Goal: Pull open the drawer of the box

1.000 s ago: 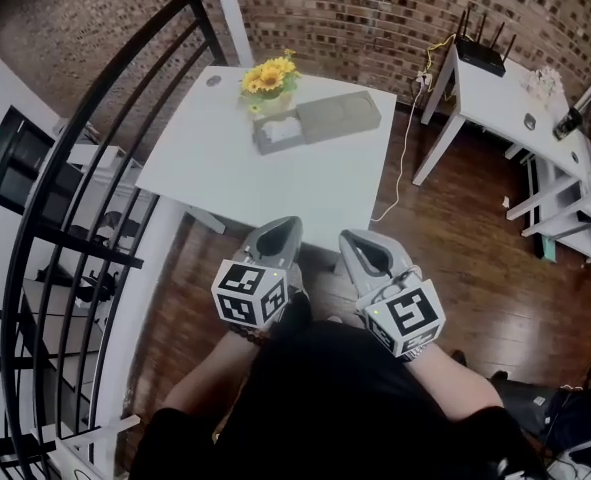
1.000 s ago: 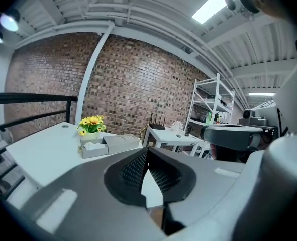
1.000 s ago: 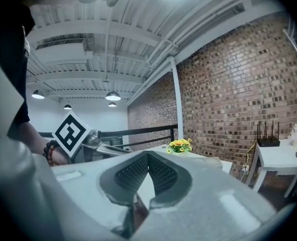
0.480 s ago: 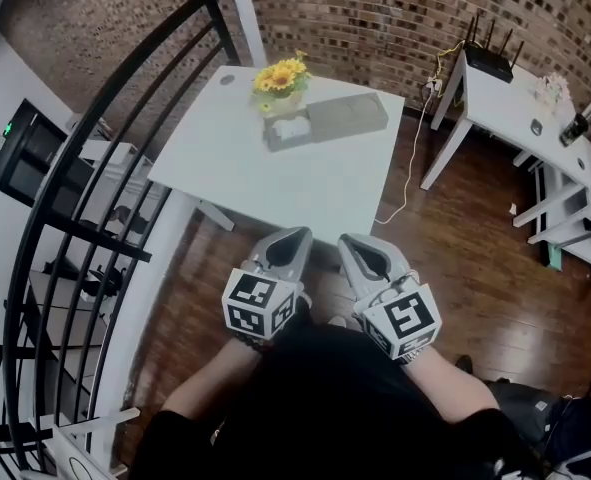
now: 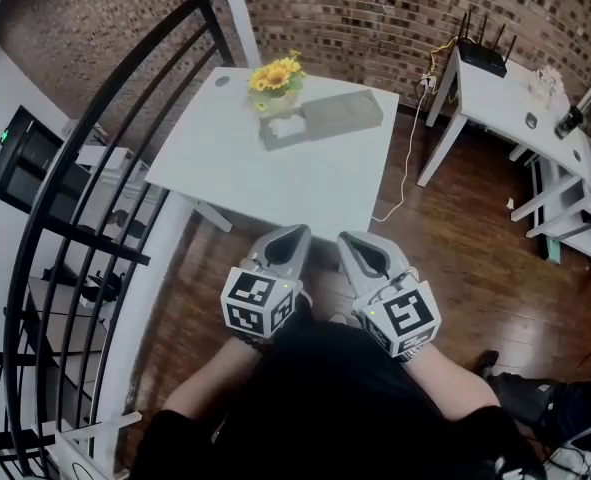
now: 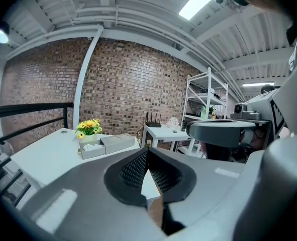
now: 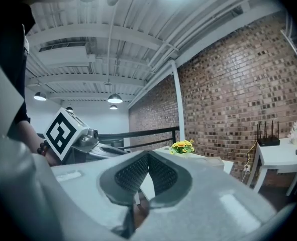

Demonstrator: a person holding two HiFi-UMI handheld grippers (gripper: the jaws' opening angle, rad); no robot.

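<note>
Change is slight: left gripper (image 5: 287, 236) and right gripper (image 5: 360, 240) stay drawn back at the chest, jaws pressed together, empty. Box (image 5: 343, 114) sits by the desk's (image 5: 275, 183) far edge, well apart from both, its drawer (image 5: 287, 128) already out, so the task looks done.

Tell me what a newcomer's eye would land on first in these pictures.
The left gripper and right gripper, each topped by a black-and-white marker cube, sit side by side near the person's body, both shut and empty. Next come the yellow flowers at the far side of the white table, beside the grey box.
</note>
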